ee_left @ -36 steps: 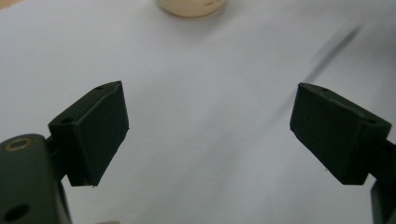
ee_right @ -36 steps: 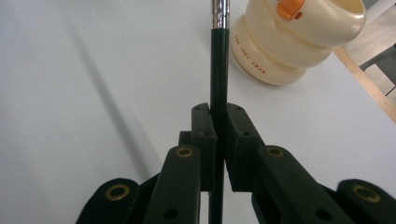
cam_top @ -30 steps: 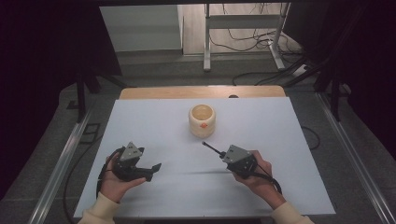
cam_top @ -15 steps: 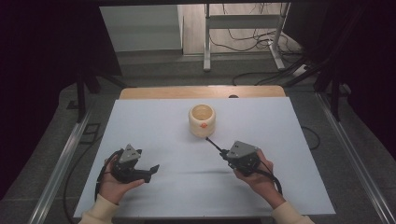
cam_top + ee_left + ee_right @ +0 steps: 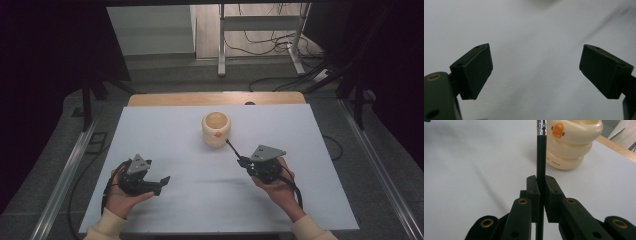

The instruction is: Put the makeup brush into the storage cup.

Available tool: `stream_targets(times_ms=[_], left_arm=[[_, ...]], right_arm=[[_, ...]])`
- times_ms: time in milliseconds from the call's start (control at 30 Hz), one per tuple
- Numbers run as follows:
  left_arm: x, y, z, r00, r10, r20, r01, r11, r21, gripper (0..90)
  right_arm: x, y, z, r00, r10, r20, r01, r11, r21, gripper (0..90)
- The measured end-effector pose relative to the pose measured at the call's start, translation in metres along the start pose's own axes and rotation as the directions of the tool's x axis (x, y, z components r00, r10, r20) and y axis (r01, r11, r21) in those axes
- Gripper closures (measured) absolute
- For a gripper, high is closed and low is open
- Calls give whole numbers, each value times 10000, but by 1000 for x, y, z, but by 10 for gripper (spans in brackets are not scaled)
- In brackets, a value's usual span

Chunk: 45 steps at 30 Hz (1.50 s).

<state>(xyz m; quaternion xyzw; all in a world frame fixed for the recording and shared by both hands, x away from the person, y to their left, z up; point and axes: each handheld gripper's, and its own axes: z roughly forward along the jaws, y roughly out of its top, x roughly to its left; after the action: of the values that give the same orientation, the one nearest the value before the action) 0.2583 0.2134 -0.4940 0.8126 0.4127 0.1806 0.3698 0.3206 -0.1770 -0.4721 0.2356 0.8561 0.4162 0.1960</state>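
The right gripper pinches a pencil in its fingers, aimed at the cup. The left gripper rests low, fingers spread. White desk, dark room.

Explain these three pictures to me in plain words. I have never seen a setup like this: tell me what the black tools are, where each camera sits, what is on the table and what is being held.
A person sits at a white table and holds a hand-operated two-jaw gripper in each hand; there is no robot arm.

The high view looks down from above the person's side. In it the left gripper is at the left and the right gripper at the right. The other two pictures come from cameras mounted on the grippers, looking along their black jaws.

On the table stands a cream ringed pot with a small orange duck face.

The left gripper's jaws stand wide apart with nothing between them. The right gripper is shut on a black pencil, whose metal-banded end points toward the pot.
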Motion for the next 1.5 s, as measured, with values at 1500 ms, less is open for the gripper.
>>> stream_targets(times_ms=[1500], left_arm=[[0, 0, 0, 10000, -41, 31, 41, 10000, -39, 121]], right_arm=[[-29, 31, 12, 9888, 1484, -143, -1490, 9806, -1272, 831]])
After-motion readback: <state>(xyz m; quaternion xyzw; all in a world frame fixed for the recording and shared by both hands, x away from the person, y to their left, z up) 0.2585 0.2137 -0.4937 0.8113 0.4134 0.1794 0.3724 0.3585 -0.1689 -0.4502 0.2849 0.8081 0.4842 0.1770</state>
